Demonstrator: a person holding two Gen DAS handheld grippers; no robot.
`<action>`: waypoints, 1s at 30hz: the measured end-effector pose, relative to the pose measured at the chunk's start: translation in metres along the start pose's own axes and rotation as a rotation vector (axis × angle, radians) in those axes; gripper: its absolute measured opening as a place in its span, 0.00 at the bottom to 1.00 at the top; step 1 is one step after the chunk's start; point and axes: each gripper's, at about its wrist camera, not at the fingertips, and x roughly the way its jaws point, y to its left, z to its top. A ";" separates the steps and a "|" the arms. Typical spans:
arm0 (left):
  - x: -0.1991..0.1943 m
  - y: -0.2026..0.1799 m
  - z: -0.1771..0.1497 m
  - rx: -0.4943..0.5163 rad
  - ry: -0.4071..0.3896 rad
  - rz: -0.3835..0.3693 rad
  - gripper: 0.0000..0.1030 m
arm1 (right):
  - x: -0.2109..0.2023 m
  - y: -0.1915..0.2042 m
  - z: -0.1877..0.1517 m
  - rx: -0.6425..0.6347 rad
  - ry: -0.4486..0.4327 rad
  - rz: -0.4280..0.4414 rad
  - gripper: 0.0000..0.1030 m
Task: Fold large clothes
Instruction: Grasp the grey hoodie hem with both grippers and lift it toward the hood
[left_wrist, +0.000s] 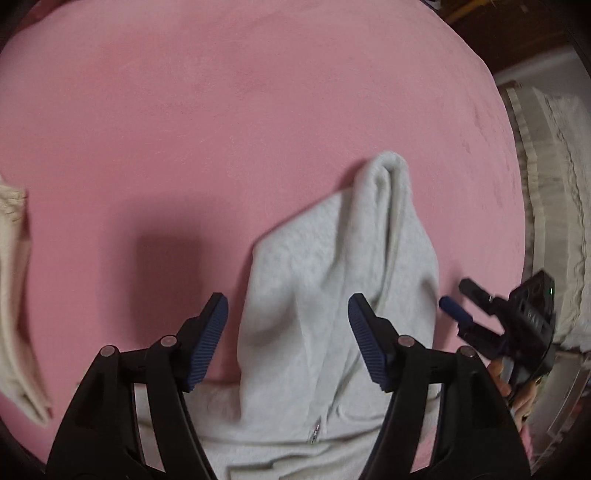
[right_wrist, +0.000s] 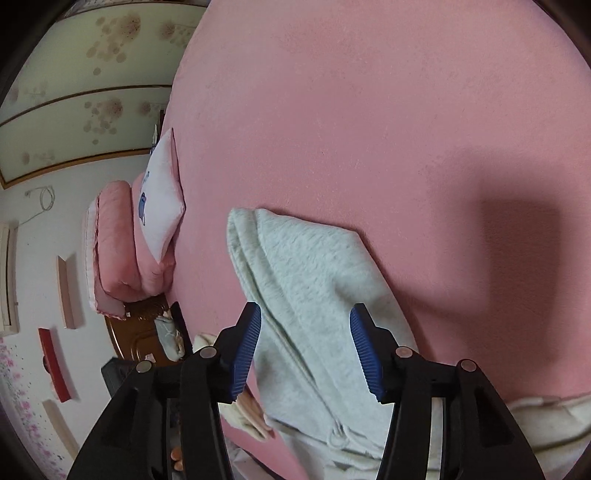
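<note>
A light grey fleece garment (left_wrist: 332, 240) with a zip (left_wrist: 315, 437) lies on the pink bed cover (left_wrist: 221, 110), one folded part pointing away from me. My left gripper (left_wrist: 287, 301) hangs over it, open, its blue pads apart and off the cloth. In the left wrist view my right gripper (left_wrist: 458, 295) shows at the garment's right edge, held by a hand. From the right wrist camera, the right gripper (right_wrist: 306, 309) is open above the same garment (right_wrist: 303, 258), pads clear of the fabric on both sides.
A cream cloth (left_wrist: 14, 295) lies at the bed's left edge. A white pillow (right_wrist: 162, 199) and a pink cushion (right_wrist: 114, 236) are stacked at the bed's end by a wooden headboard (right_wrist: 136, 339). A white fluffy cover (left_wrist: 565, 184) lies beyond the right edge.
</note>
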 end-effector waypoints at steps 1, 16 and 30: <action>0.010 0.005 0.008 -0.012 0.000 -0.015 0.63 | 0.003 -0.001 0.004 -0.012 -0.006 -0.014 0.50; 0.063 0.016 0.037 0.103 -0.033 -0.235 0.11 | -0.012 -0.023 0.055 -0.142 0.000 0.017 0.18; -0.100 0.033 -0.097 0.451 -0.182 -0.579 0.06 | -0.143 0.066 -0.059 -0.561 0.080 0.277 0.14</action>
